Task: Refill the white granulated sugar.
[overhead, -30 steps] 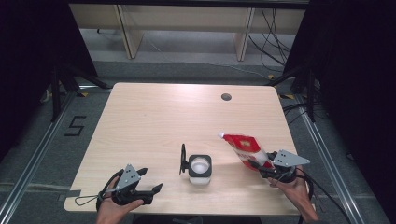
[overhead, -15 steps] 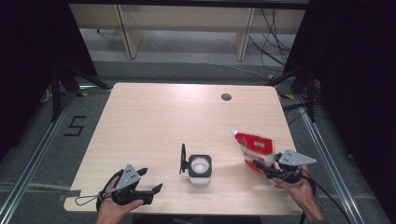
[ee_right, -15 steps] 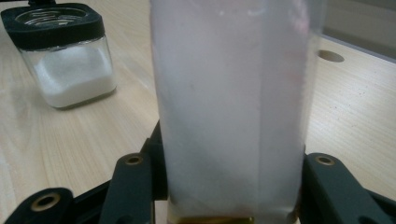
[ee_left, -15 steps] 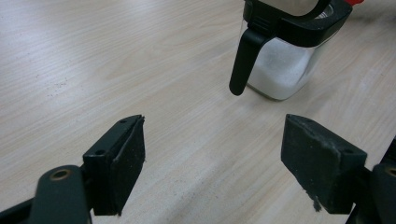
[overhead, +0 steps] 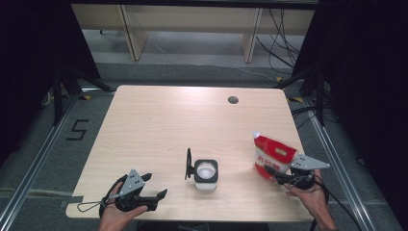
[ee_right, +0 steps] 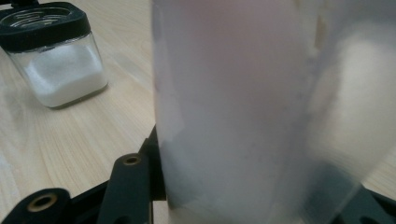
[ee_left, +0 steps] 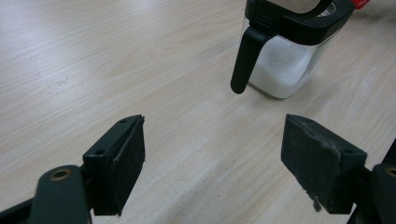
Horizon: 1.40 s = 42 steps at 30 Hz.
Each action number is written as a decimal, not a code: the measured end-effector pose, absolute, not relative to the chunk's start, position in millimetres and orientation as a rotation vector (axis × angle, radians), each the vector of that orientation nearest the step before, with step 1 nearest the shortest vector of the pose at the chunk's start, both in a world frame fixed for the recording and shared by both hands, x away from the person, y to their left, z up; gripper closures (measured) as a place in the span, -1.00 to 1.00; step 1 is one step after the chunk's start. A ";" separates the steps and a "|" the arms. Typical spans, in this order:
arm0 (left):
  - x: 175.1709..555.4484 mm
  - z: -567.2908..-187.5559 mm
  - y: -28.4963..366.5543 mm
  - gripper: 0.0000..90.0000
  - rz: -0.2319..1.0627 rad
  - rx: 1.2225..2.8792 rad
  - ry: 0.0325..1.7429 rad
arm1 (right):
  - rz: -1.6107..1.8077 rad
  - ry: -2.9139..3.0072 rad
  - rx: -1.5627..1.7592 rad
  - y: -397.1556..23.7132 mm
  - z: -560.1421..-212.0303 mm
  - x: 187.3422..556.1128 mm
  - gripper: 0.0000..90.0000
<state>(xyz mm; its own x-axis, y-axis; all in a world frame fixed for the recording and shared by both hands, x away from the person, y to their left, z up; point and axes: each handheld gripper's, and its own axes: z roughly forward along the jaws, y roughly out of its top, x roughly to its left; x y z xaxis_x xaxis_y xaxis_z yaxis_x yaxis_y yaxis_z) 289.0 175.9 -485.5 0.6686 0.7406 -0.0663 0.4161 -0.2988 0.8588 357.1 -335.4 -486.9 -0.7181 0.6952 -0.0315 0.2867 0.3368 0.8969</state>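
My right gripper (overhead: 275,174) pinches the soft red-and-white refill pouch (overhead: 272,156) upright to the right of the square glass jar (overhead: 206,174) with its black lid open, my left gripper (overhead: 156,194) spread empty; I judge a slack pinch could let it topple and spill.

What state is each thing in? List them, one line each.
Red and white plastic pouch: upright on the table, between the right gripper's jaws, top corner cut open.
Square glass jar with black lid: standing upright, flip lid raised open, part full of white grains.
Left gripper: open, nothing between its jaws, low over the table.
Right gripper: closed on the pouch's lower part.
Light wooden table: bare apart from these.
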 end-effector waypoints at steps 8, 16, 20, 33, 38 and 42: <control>290.1 -485.1 176.6 -0.53 0.438 1.963 0.873 | 1.357 2.168 0.967 -345.8 -483.9 347.0 -0.08; 290.6 -485.0 176.4 -0.53 0.442 1.967 0.873 | 1.316 2.145 1.001 -355.0 -475.1 327.8 -0.26; 290.2 -485.7 174.5 -0.53 0.429 1.953 0.901 | 1.297 2.130 1.083 -362.6 -473.7 317.0 -0.34; 299.6 -478.2 171.2 -0.53 0.402 1.909 0.893 | 1.251 2.083 1.174 -373.7 -471.8 291.0 -0.44; 304.8 -470.5 163.3 -0.54 0.400 1.921 0.859 | 1.218 2.121 1.153 -367.1 -473.1 284.8 -0.46; 309.0 -466.1 155.5 -0.54 0.380 1.918 0.852 | 1.221 2.124 1.166 -365.0 -473.6 279.7 -0.47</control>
